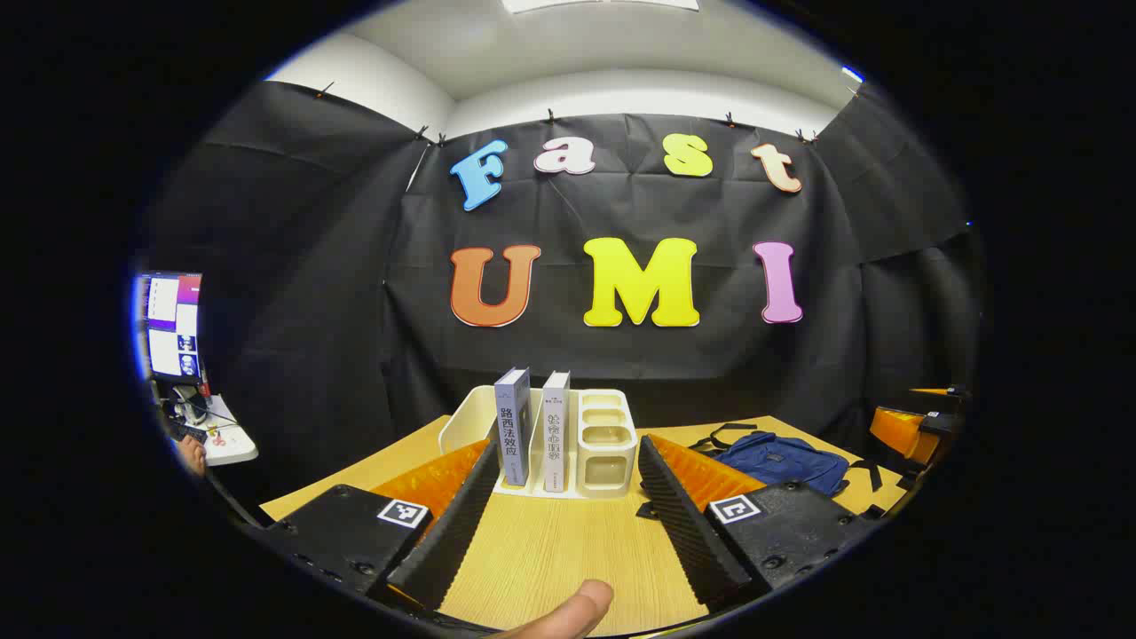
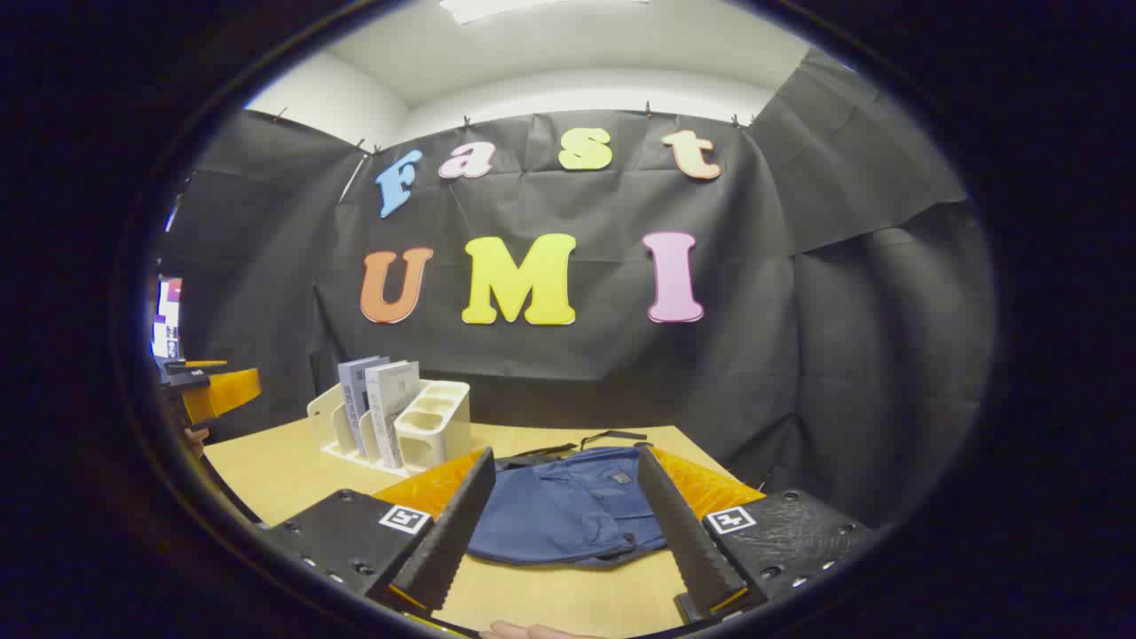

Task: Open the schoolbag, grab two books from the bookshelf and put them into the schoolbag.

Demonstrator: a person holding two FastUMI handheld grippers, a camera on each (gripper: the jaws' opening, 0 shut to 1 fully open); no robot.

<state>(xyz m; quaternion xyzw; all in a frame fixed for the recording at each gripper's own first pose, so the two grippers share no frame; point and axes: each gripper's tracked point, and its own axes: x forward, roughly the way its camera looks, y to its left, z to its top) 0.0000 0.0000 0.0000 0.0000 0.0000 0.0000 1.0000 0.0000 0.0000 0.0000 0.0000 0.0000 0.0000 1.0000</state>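
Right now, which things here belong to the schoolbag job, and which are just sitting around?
Job:
- flat blue fabric schoolbag
- two upright grey-spined books
- white plastic bookshelf rack
- left gripper and right gripper, both open

Just about:
- computer monitor on a small white side desk

bare table (image 1: 550, 550) before bookshelf (image 1: 606, 444), schoolbag (image 1: 781, 460) well apart to its right

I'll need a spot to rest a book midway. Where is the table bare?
Bare wood lies between the open left tool and the bookshelf, and left of the schoolbag toward the shelf. Crowded: the shelf's slots with two books.
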